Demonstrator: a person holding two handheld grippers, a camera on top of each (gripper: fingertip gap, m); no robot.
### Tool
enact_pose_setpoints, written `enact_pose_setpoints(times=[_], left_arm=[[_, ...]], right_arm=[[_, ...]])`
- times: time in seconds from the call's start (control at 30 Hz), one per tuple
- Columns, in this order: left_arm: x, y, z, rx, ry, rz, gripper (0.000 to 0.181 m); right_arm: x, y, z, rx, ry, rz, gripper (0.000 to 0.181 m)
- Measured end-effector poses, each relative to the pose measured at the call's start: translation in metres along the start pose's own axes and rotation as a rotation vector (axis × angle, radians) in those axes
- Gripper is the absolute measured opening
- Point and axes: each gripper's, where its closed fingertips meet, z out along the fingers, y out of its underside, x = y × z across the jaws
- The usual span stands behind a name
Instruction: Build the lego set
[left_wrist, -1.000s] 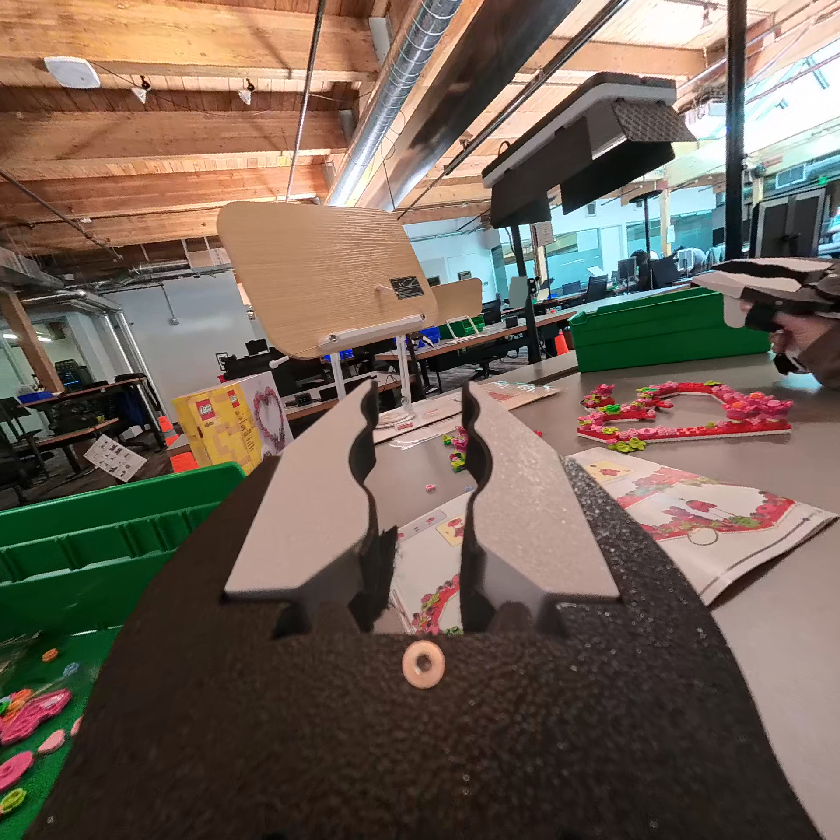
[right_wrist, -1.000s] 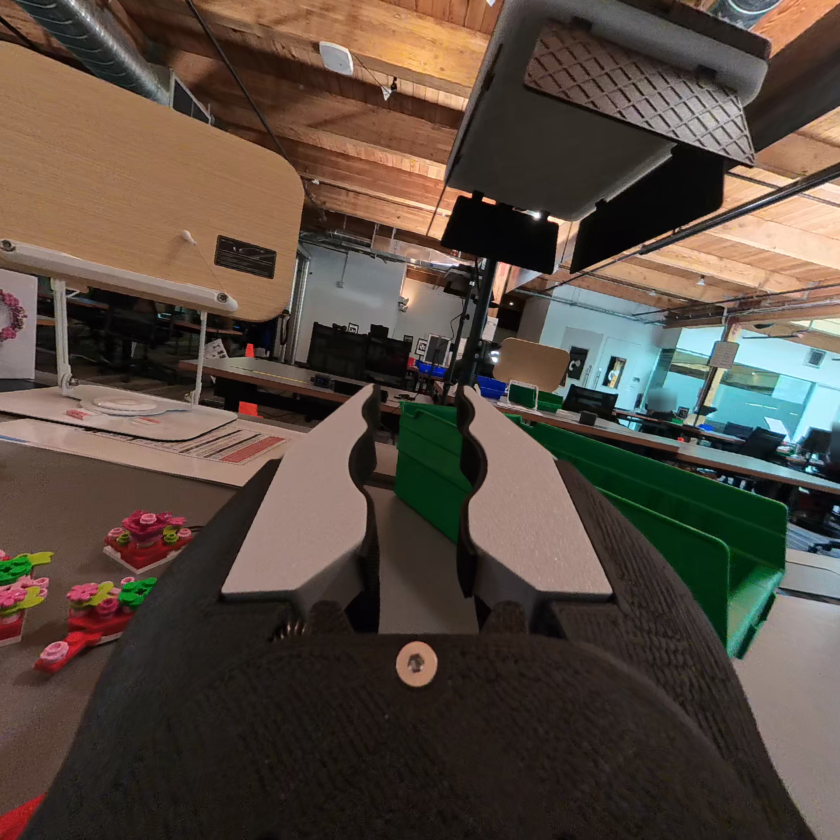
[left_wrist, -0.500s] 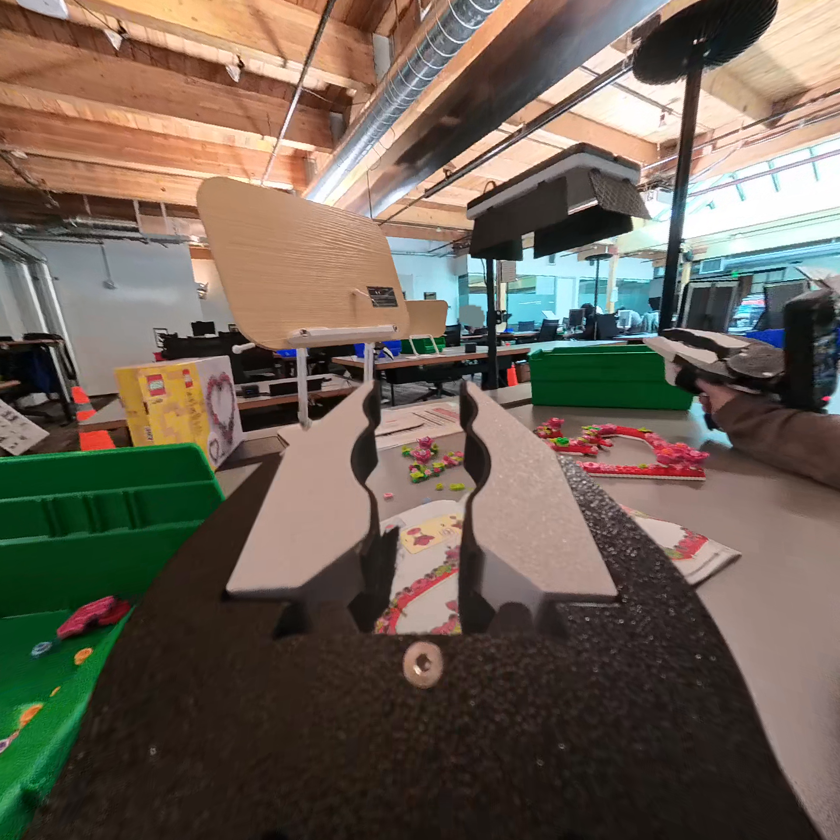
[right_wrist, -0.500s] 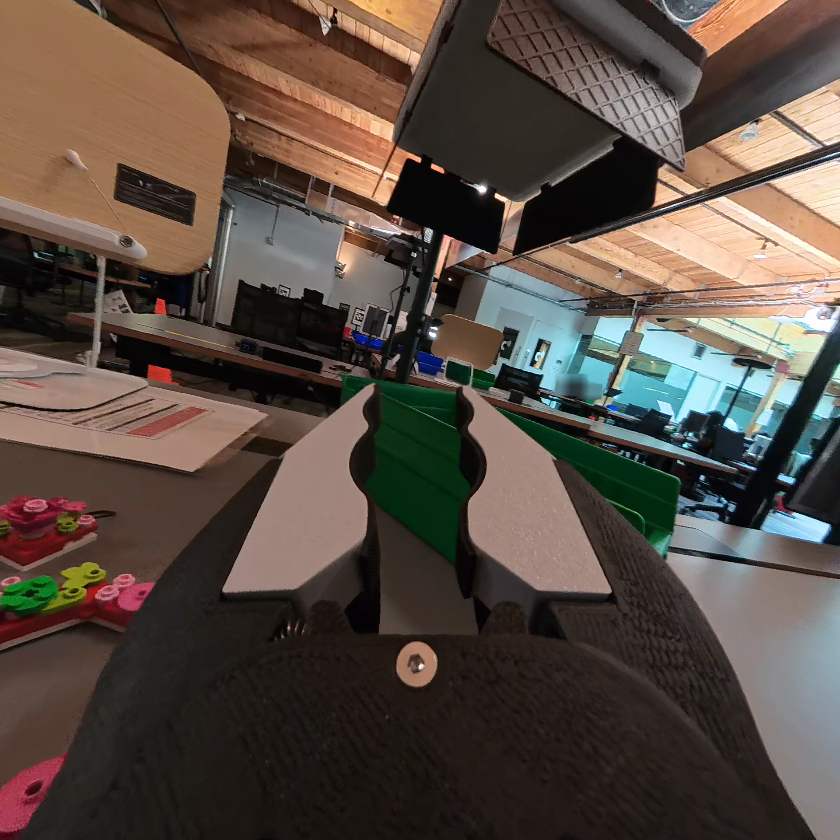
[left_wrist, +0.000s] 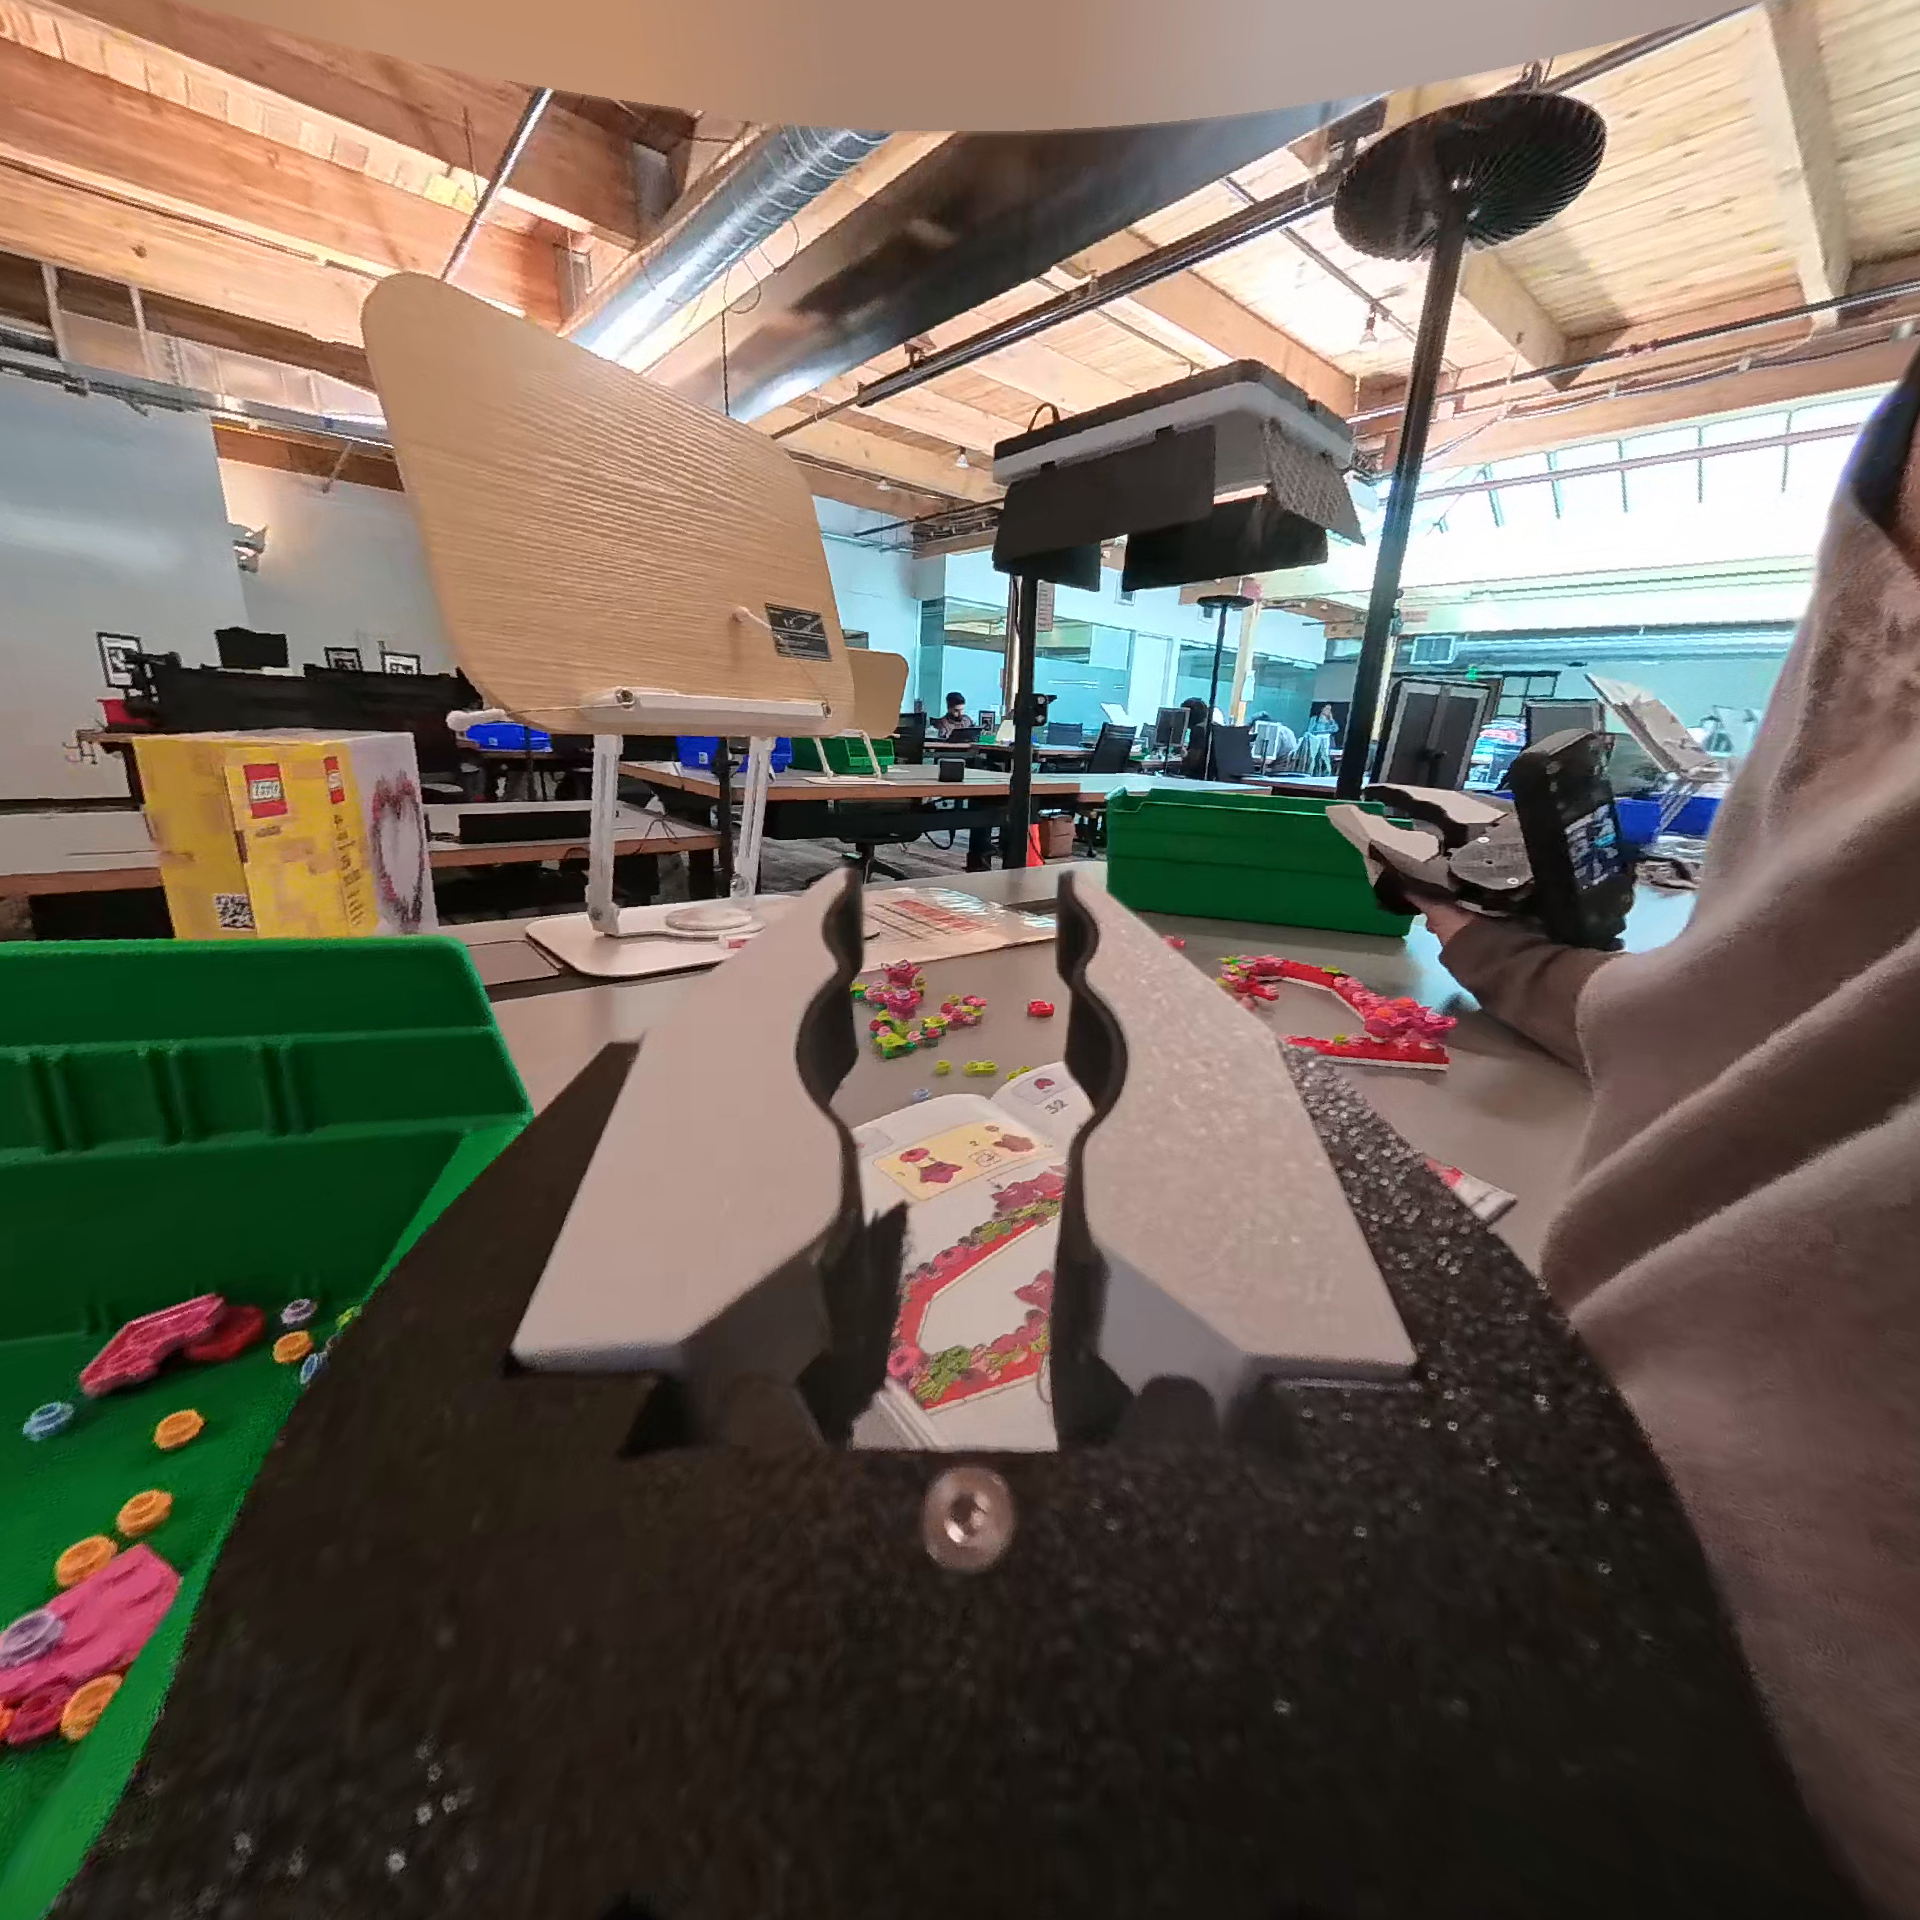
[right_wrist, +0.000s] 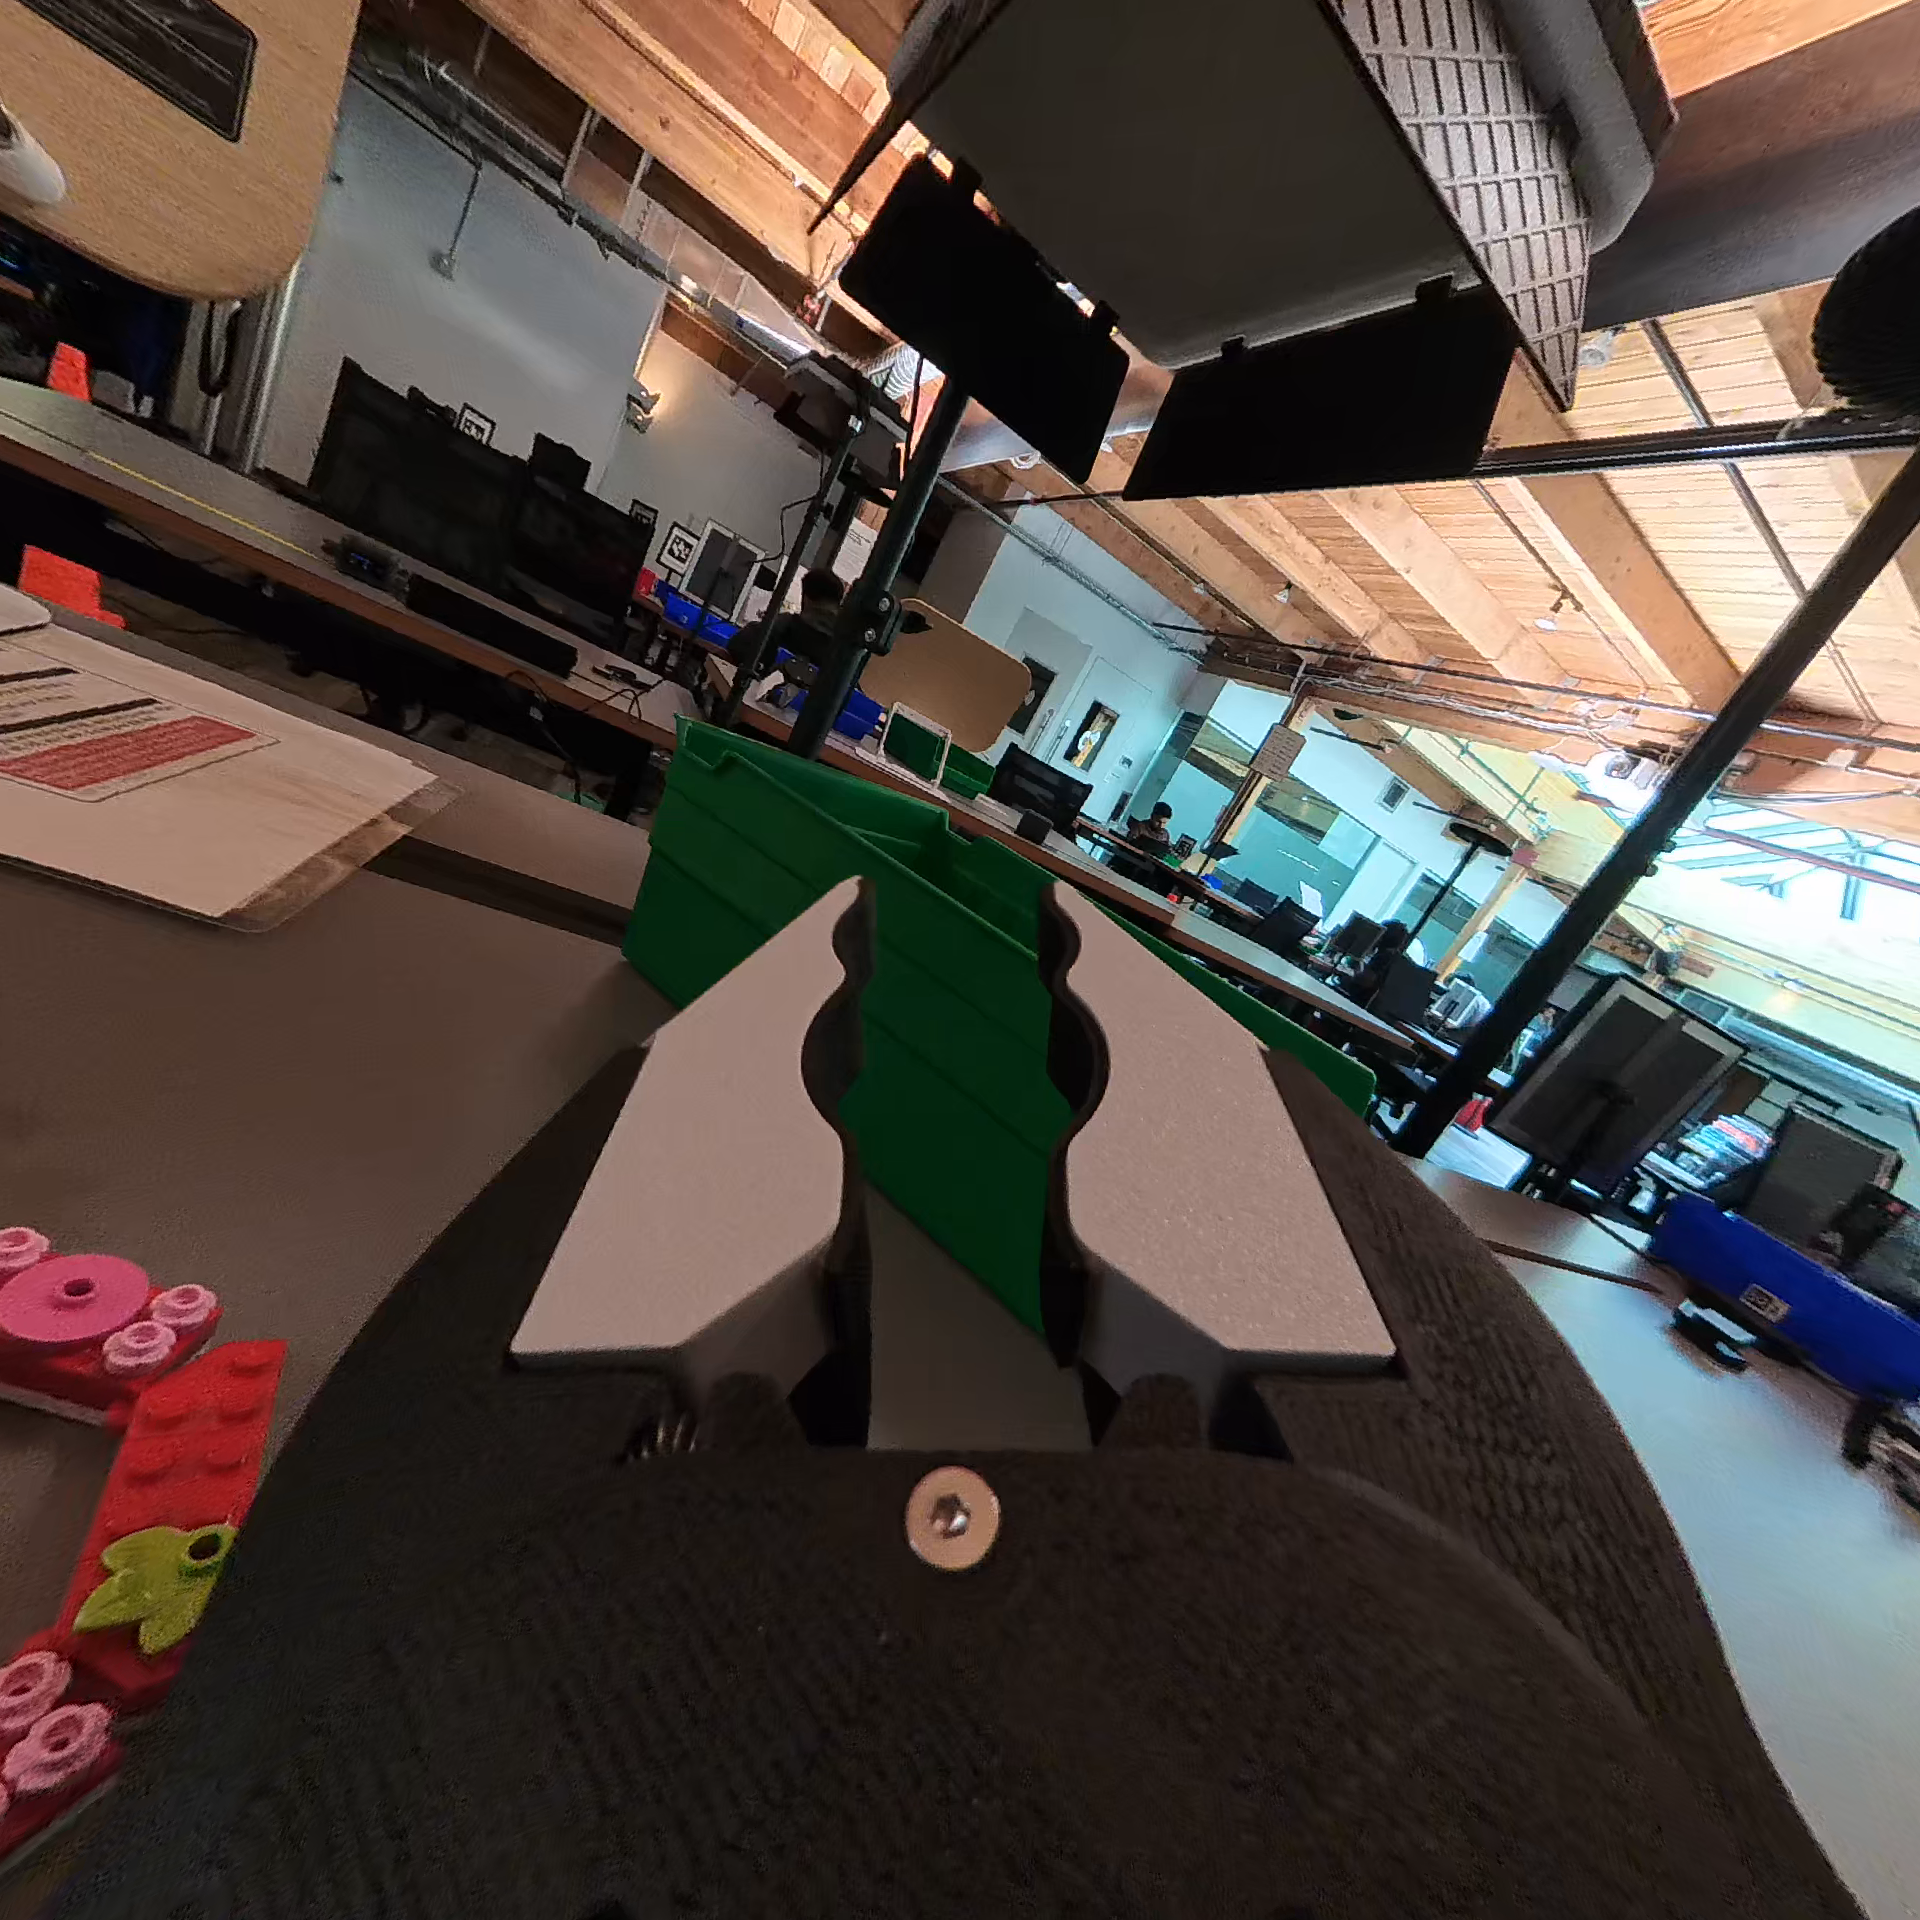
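My left gripper (left_wrist: 956, 904) is open and empty, held above the open instruction booklet (left_wrist: 966, 1236) on the grey table. Loose pink and green flower pieces (left_wrist: 914, 1013) lie beyond its tips. The red heart-shaped build (left_wrist: 1351, 1023) with pink flowers lies to the right. My right gripper (right_wrist: 954, 904) is open and empty, tilted, just right of that build (right_wrist: 177, 1455). It also shows in the left wrist view (left_wrist: 1366, 821), held in a hand above the build's far side.
A green bin (left_wrist: 239, 1070) at the left holds loose pink and orange pieces. A second green bin (right_wrist: 935, 997) stands ahead of the right gripper. A wooden book stand (left_wrist: 613, 520), a yellow set box (left_wrist: 281, 831), a printed sheet (right_wrist: 156, 790) and a sleeve (left_wrist: 1714, 1195) are near. About 55 cm separates my left fingertips from my right.
Both grippers stay open. The left view has swung right and tipped down over the booklet. The right gripper has rolled to a tilt and come closer to the red build.
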Motion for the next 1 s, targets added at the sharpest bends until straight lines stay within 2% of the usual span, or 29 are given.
enact_pose_setpoints(times=[1.0], left_arm=[[0.0002,0.0073,0.0004,-0.033,0.015,-0.019,0.033]], right_arm=[[-0.0036,0.0033,0.0020,-0.021,-0.011,-0.023,0.028]])
